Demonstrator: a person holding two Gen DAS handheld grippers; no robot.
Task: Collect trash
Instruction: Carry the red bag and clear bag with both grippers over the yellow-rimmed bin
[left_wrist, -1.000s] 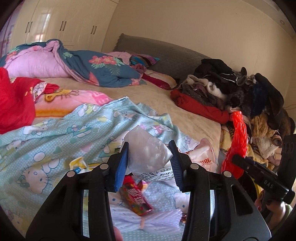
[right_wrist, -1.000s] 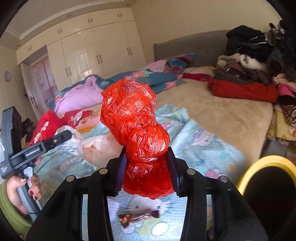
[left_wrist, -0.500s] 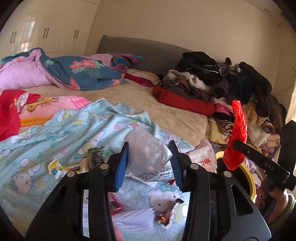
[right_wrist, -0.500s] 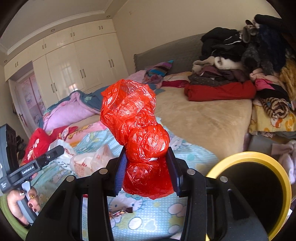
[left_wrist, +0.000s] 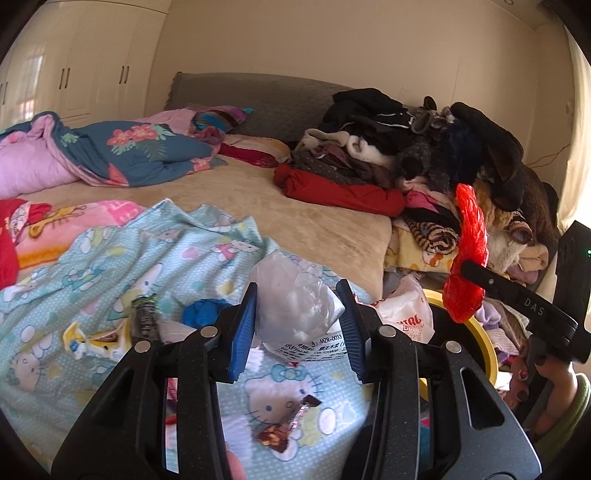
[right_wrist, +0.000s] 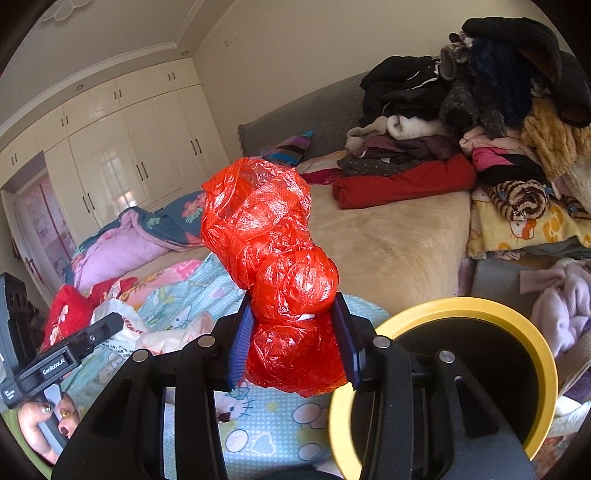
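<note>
While both hands are swinging away from the middle of the bed toward its corner, the yellow-rimmed bin (right_wrist: 443, 373) is sliding much further into the right wrist view than it was a second ago, when only an arc of its rim showed at the edge. The right gripper (right_wrist: 295, 343) is clamping a crumpled red plastic bag (right_wrist: 269, 266), its jaws partly closed with the blue pads pressing into the bag's waist, and that grip is looking unchanged across the second. The bag is now hanging just beside the bin's mouth, above and to the left of the rim in this view, not yet over the black opening.

The left gripper (left_wrist: 297, 325) is likewise pinching a clear crumpled plastic wrapper (left_wrist: 291, 302) with a printed label, jaws partly closed on it as before. In its view the bedding has drifted leftward and the bin's rim (left_wrist: 484, 343) is now peeking out behind the right hand's tool, where earlier it was hidden.

For the task, this is reading as the carry phase nearing its end: both pieces are secured and probably about to be dropped in, the red bag first (it is nearer). More litter is still lying on the Hello Kitty sheet (left_wrist: 110, 258): a candy wrapper (left_wrist: 284, 424), a yellow packet (left_wrist: 85, 338) and a white printed bag (left_wrist: 406, 314) close to the bin.
</note>
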